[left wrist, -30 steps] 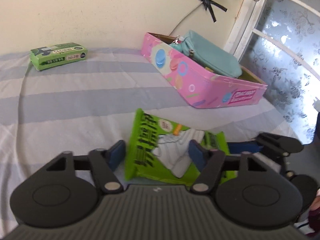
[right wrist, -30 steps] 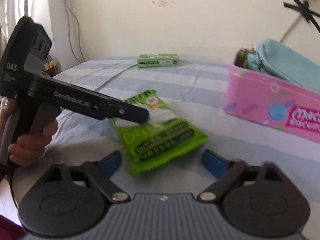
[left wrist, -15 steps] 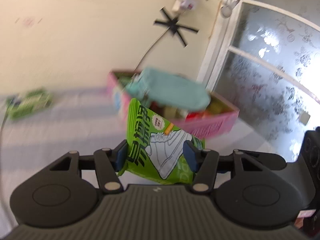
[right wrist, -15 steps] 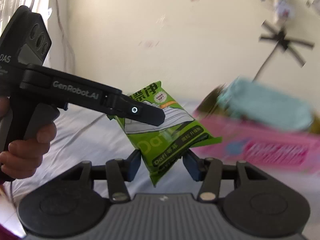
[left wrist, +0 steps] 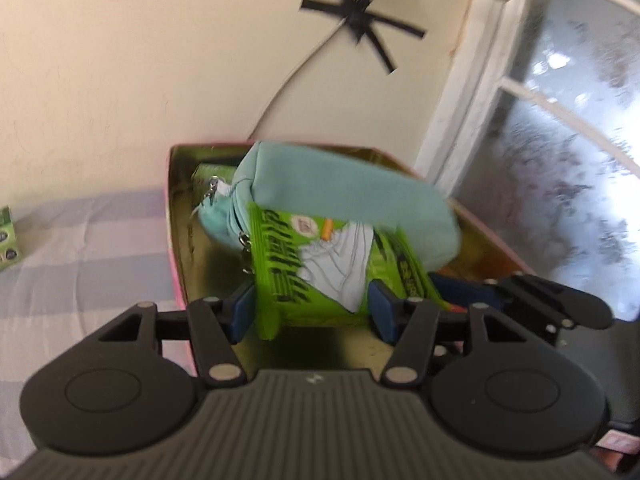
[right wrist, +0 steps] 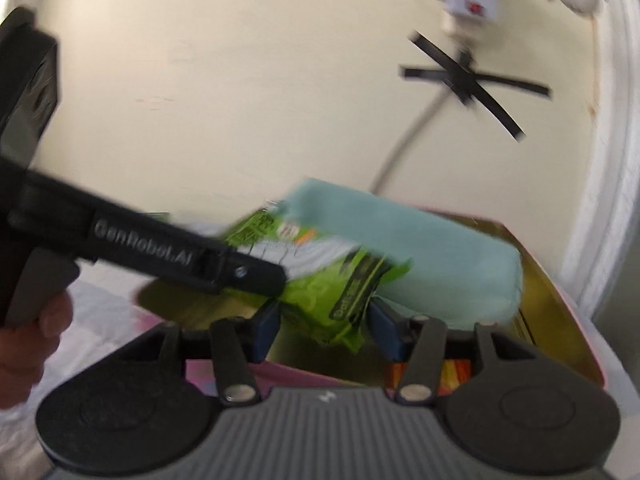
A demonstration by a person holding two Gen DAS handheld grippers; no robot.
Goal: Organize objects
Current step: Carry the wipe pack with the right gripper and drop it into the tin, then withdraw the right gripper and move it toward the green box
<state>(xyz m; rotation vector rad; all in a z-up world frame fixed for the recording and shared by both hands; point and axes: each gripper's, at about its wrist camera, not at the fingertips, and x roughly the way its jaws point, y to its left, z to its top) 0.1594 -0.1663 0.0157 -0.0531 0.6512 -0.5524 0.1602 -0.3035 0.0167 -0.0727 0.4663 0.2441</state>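
We hold a green packet (left wrist: 320, 268) with both grippers over the open pink box (left wrist: 176, 280). Our left gripper (left wrist: 312, 312) has its two blue pads (left wrist: 243, 310) pressed on the sides of the packet, so it is closed on it. Our right gripper (right wrist: 326, 326) pinches the other end of the same packet (right wrist: 332, 292) between its blue pads (right wrist: 266, 330). From the right wrist we also see the long black finger of the left gripper (right wrist: 180, 260) lying across the packet, and part of the hand (right wrist: 28, 344) that holds it. The packet hangs just above the gold inside of the box, and its top edge is in front of a soft teal pouch (left wrist: 340, 192) that lies in the box. We cannot tell if the packet touches the pouch, since both views are blurry. The box sits on a striped sheet (left wrist: 88, 248). A small green box (left wrist: 6, 240) peeks in at the far left edge of the sheet. On the wall behind, black tape (left wrist: 360, 24) makes a star over a white cord.
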